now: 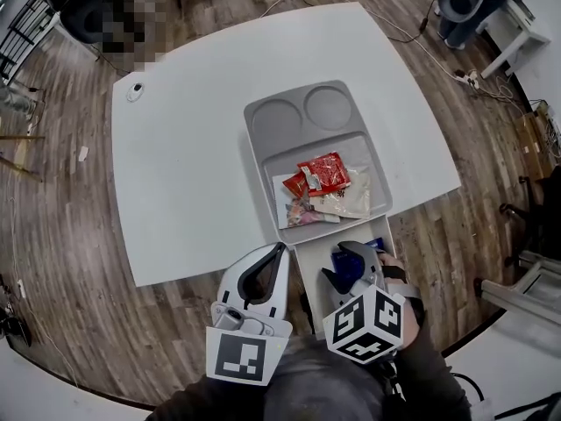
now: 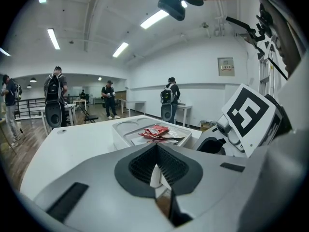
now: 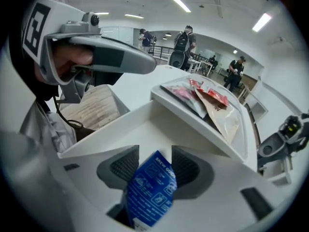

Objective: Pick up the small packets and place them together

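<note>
Right gripper view: blue packet [image 3: 149, 190] sits loose btwn right gripper [image 3: 154, 151] fingers, which stand apart, over white bin [image 3: 145, 124] at counter [image 1: 175, 165] edge. Left gripper [image 2: 156, 149] fingers pinched together, empty. Other packets [image 1: 324, 182] piled in grey tray [image 1: 263, 139], big compartment.

Red foil packets [image 1: 323, 174] and pale sachets [image 1: 349, 202] lie heaped mid-frame; a blue printed packet [image 3: 147, 192] tilts, bottom centre.
</note>
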The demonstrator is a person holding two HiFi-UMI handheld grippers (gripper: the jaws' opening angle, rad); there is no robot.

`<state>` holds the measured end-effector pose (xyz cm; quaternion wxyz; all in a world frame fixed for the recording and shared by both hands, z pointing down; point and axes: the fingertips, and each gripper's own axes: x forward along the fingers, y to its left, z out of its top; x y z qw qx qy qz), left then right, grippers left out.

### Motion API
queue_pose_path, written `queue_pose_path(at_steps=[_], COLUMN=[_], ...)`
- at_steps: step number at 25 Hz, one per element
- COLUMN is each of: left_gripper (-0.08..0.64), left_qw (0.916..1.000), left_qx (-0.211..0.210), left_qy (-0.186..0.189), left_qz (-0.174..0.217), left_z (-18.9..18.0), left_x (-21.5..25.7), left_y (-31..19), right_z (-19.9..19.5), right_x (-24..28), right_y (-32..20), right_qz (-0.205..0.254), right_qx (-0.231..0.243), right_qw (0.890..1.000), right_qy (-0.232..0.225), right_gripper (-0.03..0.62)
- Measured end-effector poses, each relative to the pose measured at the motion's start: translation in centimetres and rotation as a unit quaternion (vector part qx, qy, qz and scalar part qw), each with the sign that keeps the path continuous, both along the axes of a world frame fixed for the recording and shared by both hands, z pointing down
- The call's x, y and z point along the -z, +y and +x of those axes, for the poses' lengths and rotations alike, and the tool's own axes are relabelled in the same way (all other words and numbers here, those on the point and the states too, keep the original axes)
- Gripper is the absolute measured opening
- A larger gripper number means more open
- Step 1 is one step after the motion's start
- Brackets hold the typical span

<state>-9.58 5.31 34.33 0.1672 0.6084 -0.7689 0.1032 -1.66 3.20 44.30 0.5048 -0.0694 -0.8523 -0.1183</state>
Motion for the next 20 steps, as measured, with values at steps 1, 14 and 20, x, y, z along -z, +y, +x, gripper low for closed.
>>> queue_pose_path(at_steps=[1, 14, 20], left_gripper=[0.0, 0.0, 0.0], left_qw=[1.0, 1.0, 1.0], left_qx=[0.001, -0.002, -0.002], left_qy=[0.002, 0.007, 0.007], left_qz=[0.001, 0.003, 0.005], left_z=[-0.14, -0.58, -0.48], left_x=[-0.06, -0.53, -0.42], left_y=[-0.03, -0.18, 0.04], right_z=[-0.03, -0.08, -0.21], right_x=[-0.1, -0.99, -0.48], right_y=[-0.1, 0.1, -0.1], right_qz=[0.003, -0.016, -0.003], right_qx=[-0.002, 0.005, 0.002], right_qw=[1.0, 1.0, 1.0], right_qy=[0.003, 0.022, 0.011], right_gripper=[0.203, 0.102, 0.014])
